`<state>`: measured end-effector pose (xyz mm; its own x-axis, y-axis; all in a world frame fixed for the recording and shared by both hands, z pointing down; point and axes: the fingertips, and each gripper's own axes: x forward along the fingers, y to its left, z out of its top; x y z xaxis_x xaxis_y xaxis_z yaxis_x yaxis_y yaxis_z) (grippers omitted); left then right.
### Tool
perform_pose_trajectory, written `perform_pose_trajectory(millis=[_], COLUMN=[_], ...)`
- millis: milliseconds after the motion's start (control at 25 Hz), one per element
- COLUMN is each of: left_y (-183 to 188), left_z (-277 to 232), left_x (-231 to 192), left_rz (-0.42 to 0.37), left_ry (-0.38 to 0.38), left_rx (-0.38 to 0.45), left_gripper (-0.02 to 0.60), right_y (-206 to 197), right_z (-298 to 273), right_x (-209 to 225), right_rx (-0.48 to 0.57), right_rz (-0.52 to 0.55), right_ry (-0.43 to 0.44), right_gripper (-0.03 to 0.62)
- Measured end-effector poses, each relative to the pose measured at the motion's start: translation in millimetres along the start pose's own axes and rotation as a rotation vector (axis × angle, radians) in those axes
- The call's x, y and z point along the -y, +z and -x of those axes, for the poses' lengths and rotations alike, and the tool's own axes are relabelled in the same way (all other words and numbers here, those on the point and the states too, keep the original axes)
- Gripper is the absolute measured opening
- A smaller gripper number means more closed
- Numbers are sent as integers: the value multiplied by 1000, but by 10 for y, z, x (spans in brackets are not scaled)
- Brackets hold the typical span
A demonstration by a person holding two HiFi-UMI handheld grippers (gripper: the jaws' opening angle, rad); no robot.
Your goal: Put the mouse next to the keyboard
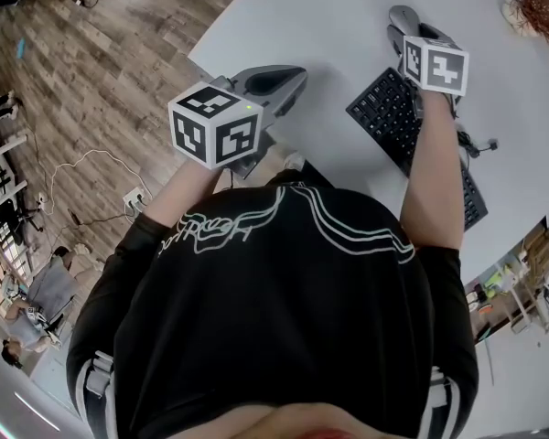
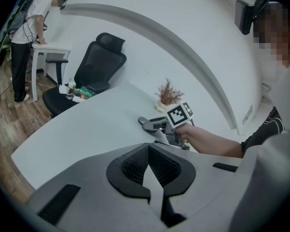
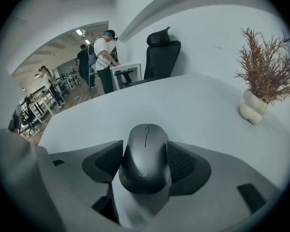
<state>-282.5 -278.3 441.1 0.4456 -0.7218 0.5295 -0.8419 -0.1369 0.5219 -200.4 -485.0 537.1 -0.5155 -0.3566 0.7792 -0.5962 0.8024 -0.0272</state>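
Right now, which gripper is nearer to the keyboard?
Right. The right gripper, shut on the mouse, is just past the far end of the keyboard. The left gripper, shut and empty, is off to its left, near the table edge.

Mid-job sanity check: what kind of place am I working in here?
Probably an open-plan office: a keyboard on a large white table, a mouse in the right jaws, a black office chair, and people standing at desks beyond.
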Motion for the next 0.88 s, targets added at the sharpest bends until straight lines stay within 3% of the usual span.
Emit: perform_pose_trajectory(millis=[560,880], left_y=[-90,-167], left_z=[269,461], left_x=[154,397], left_rz=[-25,-71], left_ry=[14,-15], left_rx=[29,37], left_gripper=[6,5], right_y=[215,99], right_z=[487,979], right_x=[-15,-113], right_rx=[138,181], right_rz=[16,18], right_ry=[-57,-92], right_gripper=[258,258])
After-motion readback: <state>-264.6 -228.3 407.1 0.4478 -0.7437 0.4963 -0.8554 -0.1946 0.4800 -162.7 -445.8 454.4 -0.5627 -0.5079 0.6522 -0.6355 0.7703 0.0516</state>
